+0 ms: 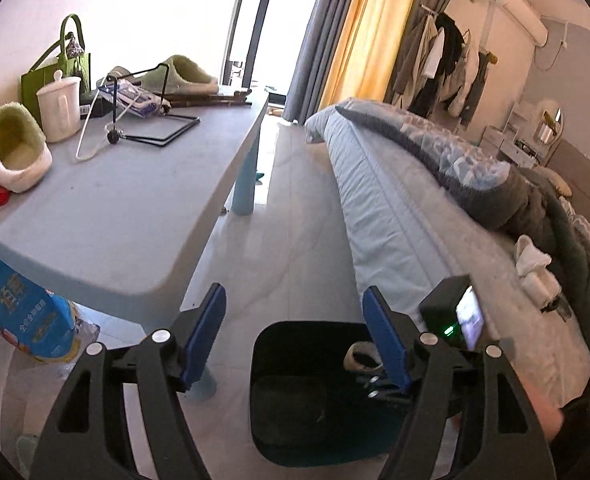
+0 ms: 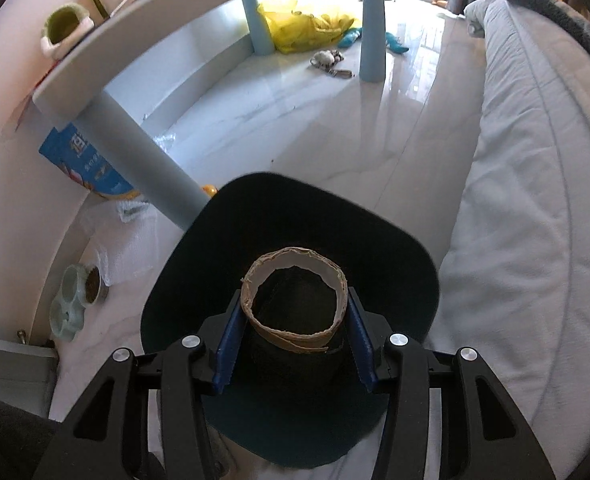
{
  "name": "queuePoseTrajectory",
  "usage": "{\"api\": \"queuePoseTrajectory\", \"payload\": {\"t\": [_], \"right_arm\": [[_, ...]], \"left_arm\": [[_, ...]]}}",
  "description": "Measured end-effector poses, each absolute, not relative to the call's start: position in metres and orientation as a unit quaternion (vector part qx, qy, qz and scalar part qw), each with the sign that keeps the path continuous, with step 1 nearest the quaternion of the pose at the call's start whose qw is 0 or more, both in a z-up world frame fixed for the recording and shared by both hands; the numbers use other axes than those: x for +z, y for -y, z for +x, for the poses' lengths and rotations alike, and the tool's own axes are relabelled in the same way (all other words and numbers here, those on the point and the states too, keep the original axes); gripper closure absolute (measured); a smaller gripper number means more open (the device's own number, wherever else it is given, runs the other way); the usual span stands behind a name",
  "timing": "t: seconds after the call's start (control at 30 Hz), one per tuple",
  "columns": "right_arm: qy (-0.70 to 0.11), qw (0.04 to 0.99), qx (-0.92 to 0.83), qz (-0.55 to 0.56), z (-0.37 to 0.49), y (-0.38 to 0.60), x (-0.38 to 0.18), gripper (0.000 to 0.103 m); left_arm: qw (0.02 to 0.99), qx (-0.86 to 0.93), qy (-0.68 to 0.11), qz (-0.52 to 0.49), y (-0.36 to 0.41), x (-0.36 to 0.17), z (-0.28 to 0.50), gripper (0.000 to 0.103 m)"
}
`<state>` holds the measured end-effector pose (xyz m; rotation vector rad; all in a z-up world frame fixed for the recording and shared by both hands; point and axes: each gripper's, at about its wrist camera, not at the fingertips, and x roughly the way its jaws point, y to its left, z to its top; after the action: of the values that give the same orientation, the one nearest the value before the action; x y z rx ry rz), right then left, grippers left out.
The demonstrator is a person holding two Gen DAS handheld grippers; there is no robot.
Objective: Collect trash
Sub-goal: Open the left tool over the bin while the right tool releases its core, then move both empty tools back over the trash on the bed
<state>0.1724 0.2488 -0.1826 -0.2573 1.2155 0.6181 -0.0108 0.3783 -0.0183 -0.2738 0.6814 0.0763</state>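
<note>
Squeezing room: floor [image 1: 295, 216] strip between the surface [image 1: 135, 208] edge and the bed [image 1: 407, 216] is narrow but bare.
Trash bin: black bin [image 2: 255, 216] stands in that strip, just beside a surface leg [image 2: 143, 160].
Right hand-held gripper [image 2: 295, 320]: pinching a cardboard tube [image 2: 295, 280] by its sides, right over the bin mouth.
Left hand-held gripper [image 1: 295, 340]: spread wide, nothing between the pads, above the bin.
Under the surface: yellow bag [image 2: 307, 26] and small bits, too blurry to name.
Cut off: blue bag [image 1: 23, 312] partly hidden by the surface corner; bin's inside is too dark to read.
</note>
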Motion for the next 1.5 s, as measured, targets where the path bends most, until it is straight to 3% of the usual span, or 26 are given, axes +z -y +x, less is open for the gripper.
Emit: {"api": "queuePoseTrajectory", "payload": {"t": [0.13,0.3,0.8,1.17,1.5], "right_arm": [[-0.569,0.765,0.277,-0.120,0.172,-0.249,-0.189,0.050],[-0.568,0.766,0.278,-0.115,0.171,-0.247,-0.187,0.031],[-0.516,0.783,0.328,-0.118,0.144,-0.235,-0.128,0.031],[-0.451,0.830,0.313,-0.098,0.139,-0.156,-0.063,0.031],[-0.424,0.862,0.262,-0.092,0.140,-0.071,-0.038,0.031]], "left_arm": [[0.936,0.036,-0.323,-0.137,-0.378,-0.009,-0.013,0.027],[0.941,0.035,-0.307,-0.136,-0.375,0.004,-0.016,0.022],[0.958,0.022,-0.251,-0.135,-0.341,0.050,-0.014,0.013],[0.965,-0.006,-0.231,-0.122,-0.283,0.063,0.009,0.009],[0.967,-0.057,-0.236,-0.072,-0.214,0.059,0.033,0.007]]}}
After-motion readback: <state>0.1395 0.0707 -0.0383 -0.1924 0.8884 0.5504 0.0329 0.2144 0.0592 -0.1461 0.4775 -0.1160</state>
